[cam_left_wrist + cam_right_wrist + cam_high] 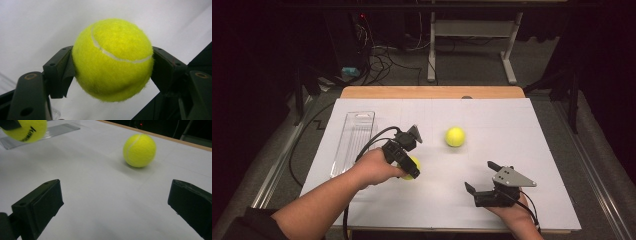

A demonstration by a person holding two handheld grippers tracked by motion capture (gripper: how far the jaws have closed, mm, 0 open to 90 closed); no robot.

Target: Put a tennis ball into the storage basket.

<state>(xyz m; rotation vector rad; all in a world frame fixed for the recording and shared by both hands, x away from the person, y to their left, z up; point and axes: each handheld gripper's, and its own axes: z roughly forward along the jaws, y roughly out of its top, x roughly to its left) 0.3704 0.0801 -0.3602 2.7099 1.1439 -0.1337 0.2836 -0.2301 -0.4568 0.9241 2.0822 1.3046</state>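
Note:
My left gripper (pixel 411 169) is shut on a yellow tennis ball (pixel 112 60), its black pads (pixel 62 70) pressing the ball's two sides. The held ball (pixel 414 167) hangs just above the white sheet at centre left, and the right gripper view catches it at its top left corner (pixel 26 130). A second tennis ball (pixel 455 136) rests free on the sheet near the middle. My right gripper (pixel 481 176) stands open near the front right, pointing toward that ball (pixel 139 150), well short of it. Nothing is between the right gripper's (pixel 115 202) jaws.
A clear plastic tray (pixel 353 142) lies lengthwise on the left of the white sheet (pixel 522 130), which covers a wooden table (pixel 432 92). Cables trail from the left gripper over the sheet's left side. Table legs and wires stand on the floor beyond.

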